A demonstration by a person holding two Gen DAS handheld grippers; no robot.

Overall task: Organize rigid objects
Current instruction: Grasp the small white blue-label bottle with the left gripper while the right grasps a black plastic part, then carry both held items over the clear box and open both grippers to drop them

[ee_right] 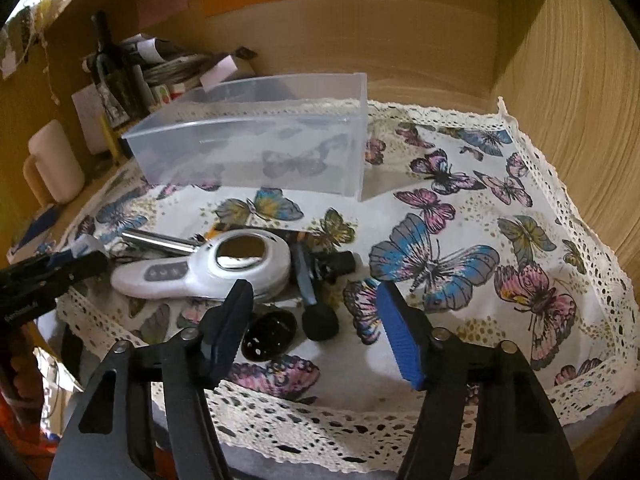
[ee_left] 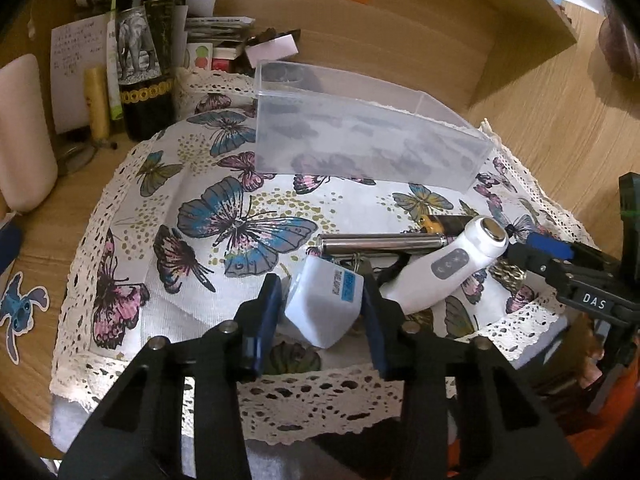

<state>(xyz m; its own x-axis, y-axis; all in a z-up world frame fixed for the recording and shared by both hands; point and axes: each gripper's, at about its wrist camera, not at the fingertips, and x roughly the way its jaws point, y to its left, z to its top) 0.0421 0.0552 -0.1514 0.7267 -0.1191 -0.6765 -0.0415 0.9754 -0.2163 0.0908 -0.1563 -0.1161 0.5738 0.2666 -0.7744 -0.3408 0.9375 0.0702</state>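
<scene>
Closing on the white plastic bottle (ee_left: 326, 304), we are holding our left tongs (ee_left: 320, 308) around its body: one blue pad (ee_left: 267, 308) is sitting just beside its left face, the other touching or nearly touching its labelled right side, so we cannot tell whether the grip is firm yet. Taking the clear plastic bin (ee_left: 360, 136) as our landmark, the bottle is lying on the near side of it, well apart, tilted with its long axis running away from us toward the bin. Just right of the bottle, the white handheld device (ee_left: 444, 268) is resting across a chrome tube (ee_left: 380, 242), its handle slanting down toward the bottle.

Our right tongs (ee_right: 316, 332) are standing wide apart and holding nothing, hovering over a small black brush (ee_right: 316, 312) and a dark oval piece (ee_right: 270, 338), also on the near side of the bin (ee_right: 256, 152). The left side is clearly nearer the bottle.

Everything is sitting on a butterfly-print lace cloth (ee_left: 224, 216) spread over a wooden bench (ee_left: 560, 120), with a dark wine bottle (ee_left: 144, 52) and papers beyond the bin's left end.
</scene>
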